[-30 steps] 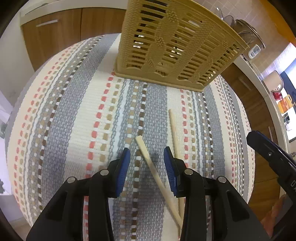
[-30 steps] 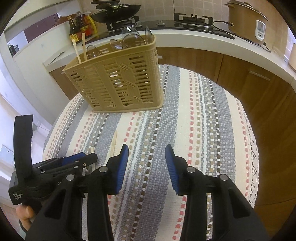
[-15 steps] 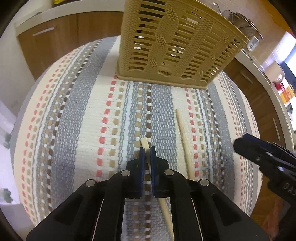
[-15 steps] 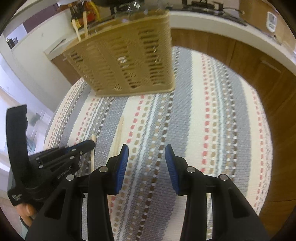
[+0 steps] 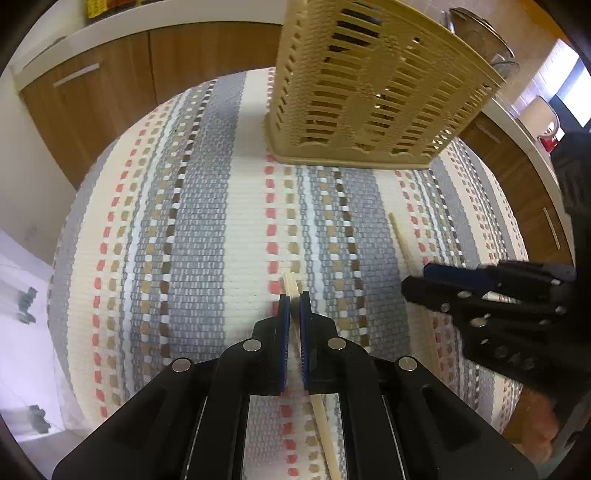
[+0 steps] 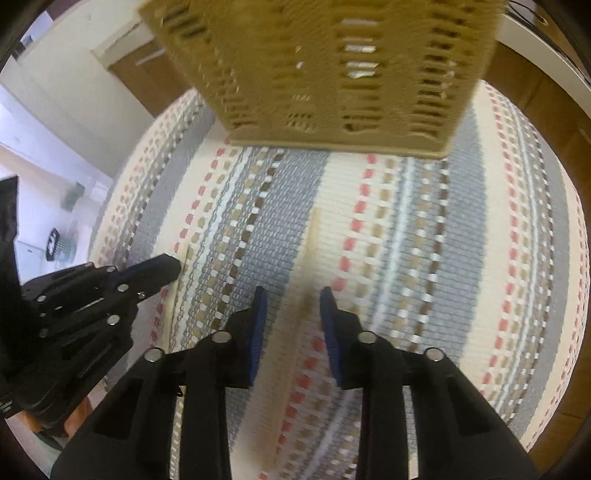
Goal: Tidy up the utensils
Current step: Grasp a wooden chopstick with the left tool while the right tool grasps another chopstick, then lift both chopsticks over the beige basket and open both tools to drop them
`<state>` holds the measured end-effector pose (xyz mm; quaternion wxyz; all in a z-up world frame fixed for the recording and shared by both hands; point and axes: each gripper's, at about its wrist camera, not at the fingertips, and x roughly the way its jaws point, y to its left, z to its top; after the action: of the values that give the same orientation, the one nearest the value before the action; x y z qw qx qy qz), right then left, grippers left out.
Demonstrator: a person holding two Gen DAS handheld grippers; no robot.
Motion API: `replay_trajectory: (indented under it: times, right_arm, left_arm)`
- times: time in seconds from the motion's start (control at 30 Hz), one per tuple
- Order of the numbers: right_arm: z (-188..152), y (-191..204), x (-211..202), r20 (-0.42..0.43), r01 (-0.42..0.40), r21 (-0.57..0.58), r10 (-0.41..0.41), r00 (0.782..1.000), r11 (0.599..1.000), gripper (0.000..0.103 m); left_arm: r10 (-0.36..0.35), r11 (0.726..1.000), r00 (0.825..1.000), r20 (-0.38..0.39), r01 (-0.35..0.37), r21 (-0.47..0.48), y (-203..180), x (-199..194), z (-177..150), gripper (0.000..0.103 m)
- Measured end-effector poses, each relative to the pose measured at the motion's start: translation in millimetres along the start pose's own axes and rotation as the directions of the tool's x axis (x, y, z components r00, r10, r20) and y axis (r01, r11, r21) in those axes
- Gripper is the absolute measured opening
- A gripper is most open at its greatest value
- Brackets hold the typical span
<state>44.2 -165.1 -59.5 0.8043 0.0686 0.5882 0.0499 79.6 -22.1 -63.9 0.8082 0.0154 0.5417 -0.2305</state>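
A tan slotted utensil basket [image 5: 369, 92] [image 6: 332, 74] stands at the far side of the striped tablecloth [image 5: 207, 236]. My left gripper [image 5: 294, 295] is shut on a pale wooden chopstick [image 5: 321, 417], whose tip pokes out just past the pads. A second chopstick [image 5: 400, 240] [image 6: 313, 236] lies on the cloth to its right. My right gripper [image 6: 291, 299] [image 5: 413, 280] points steeply down over it. Its jaws are closing with that chopstick between them, and a gap shows on each side. The left gripper [image 6: 162, 266] shows at the left of the blurred right wrist view.
Wooden cabinets [image 5: 110, 92] under a white counter ring the table on the far side. Metal utensils [image 5: 480, 33] stick up from the basket. The cloth curves down at the table's edges left and right. A hand [image 5: 535, 424] holds the right gripper.
My left gripper closed on the near chopstick and shifted a little with it. My right gripper dropped and swung left over the second chopstick, its jaws narrowing.
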Motion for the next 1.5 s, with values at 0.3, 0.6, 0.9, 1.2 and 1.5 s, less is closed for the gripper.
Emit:
replay_trajectory:
  times: [0.3,0.6,0.9,1.2,1.5]
  right_arm:
    - [-14,-13,-6,-0.012,0.104,-0.025,-0.104,0.994,0.994,0.005]
    - [-14,1,-2,-0.037,0.155,-0.110,-0.160,0.986,0.982,0.006]
    - [-23,-12,-12,0.014,0.093,-0.095,-0.092,0.996,0.991,0.004]
    - [-36,-19,-69,0.191,0.023,-0.110,-0.002,0.982,0.994,0.004]
    - [-41,-16,-111,0.304,-0.037,-0.100,0.066,0.950,0.994,0.004]
  left_arm:
    - [-0.024,1.000,1.000,-0.016,0.024,0.019,4,4,3,0.005]
    - [-0.001,0.999,0.999,-0.035,0.003,0.049,-12,10,4,0.019]
    - [0.024,0.999,1.000,0.016,-0.025,0.040,-13,5,-2,0.004]
    - [-0.014,1.000,0.968,0.251,0.007,0.029,-20,-62,-4,0.004]
    - [-0.006,0.998,0.908,0.418,-0.023,0.065,-48,-110,-1,0.004]
